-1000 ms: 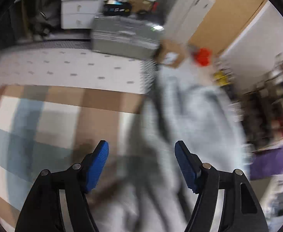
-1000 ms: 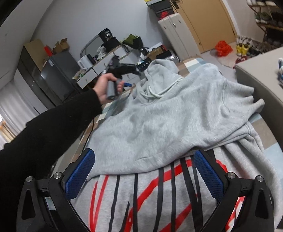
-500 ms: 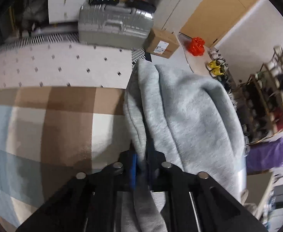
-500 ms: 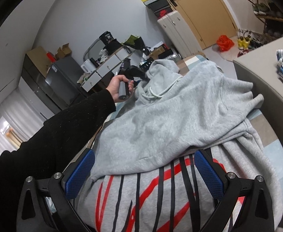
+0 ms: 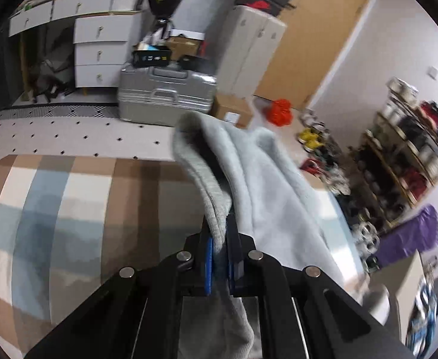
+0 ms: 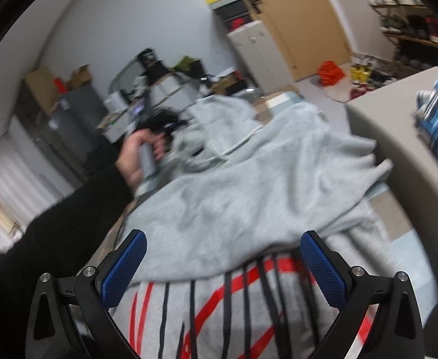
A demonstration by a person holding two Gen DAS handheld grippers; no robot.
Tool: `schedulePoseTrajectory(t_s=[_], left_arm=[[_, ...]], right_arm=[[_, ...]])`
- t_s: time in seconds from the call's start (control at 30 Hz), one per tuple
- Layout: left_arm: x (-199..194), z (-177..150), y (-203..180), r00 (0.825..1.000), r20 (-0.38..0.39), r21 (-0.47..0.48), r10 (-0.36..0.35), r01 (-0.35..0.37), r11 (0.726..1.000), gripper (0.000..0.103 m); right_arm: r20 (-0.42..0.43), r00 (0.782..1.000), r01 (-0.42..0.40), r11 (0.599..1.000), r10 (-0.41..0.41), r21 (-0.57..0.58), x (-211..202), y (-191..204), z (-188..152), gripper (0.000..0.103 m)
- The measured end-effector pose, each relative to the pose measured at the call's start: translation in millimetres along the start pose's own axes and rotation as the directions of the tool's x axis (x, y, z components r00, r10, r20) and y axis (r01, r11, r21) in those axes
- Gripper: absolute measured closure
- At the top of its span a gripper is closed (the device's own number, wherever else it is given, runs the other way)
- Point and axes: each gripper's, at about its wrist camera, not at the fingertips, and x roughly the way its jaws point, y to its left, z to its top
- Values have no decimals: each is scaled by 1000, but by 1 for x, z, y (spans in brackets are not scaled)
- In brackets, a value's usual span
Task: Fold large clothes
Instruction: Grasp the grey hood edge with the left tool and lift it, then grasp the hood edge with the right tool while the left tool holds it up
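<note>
Both fisheye views show even, moderately bright indoor light with soft, faint shadows. Straight lines bow toward the edges, and dark vignette fills the corners. Motion blur smears the shoe shelves (image 5: 410,161) in the left view and the grey hoodie (image 6: 248,185) in the right view.

we're in a lived-in home bedroom, crowded with storage: a bed under a brown, white and blue checked cover (image 5: 54,203), white chest of drawers (image 5: 99,51) against the wall, a ribbed silver hard-shell suitcase (image 5: 165,95) on the floor beside a brown cardboard box (image 5: 233,110), a tan wooden door (image 6: 302,15), and open shelves crammed with shoes (image 5: 413,155) along the side.
</note>
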Motion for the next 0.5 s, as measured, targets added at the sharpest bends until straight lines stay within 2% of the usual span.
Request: schedulePoseTrajectory(t_s=[0.07, 0.1, 0.17, 0.2, 0.27, 0.3, 0.37, 0.43, 0.47, 0.5], left_arm=[[-10, -7, -6, 999, 17, 36, -35, 34, 999, 100], [-9, -5, -7, 999, 12, 45, -46, 46, 998, 100], [-9, -6, -8, 997, -6, 43, -76, 76, 996, 100], [-6, -2, -7, 996, -10, 40, -85, 85, 996, 100], [-5, 1, -5, 994, -20, 33, -110, 111, 993, 100], [-2, 4, -2, 993, -17, 28, -118, 118, 993, 100], [5, 10, 2, 983, -22, 1, -183, 184, 983, 100], [-4, 2, -1, 979, -5, 21, -202, 202, 979, 100], [-4, 0, -2, 976, -8, 48, -217, 217, 975, 100], [-6, -3, -2, 975, -6, 64, -221, 221, 973, 100]], right_arm=[[13, 1000, 26, 997, -25, -78, 0, 14, 34, 0], [48, 997, 68, 986, -61, -150, 3, 25, 55, 0], [102, 990, 122, 947, -95, -296, 15, 49, 88, 0], [102, 989, 137, 921, -107, -365, 28, 62, 103, 0], [82, 987, 159, 835, -136, -526, 73, 91, 138, 0], [75, 986, 166, 805, -151, -570, 90, 99, 147, 0], [20, 981, 157, 735, -192, -659, 148, 117, 173, 0], [-41, 981, 114, 732, -191, -672, 190, 126, 193, 1], [-72, 979, 96, 747, -190, -658, 206, 129, 203, 1], [-133, 979, 40, 780, -157, -624, 229, 132, 217, 1]])
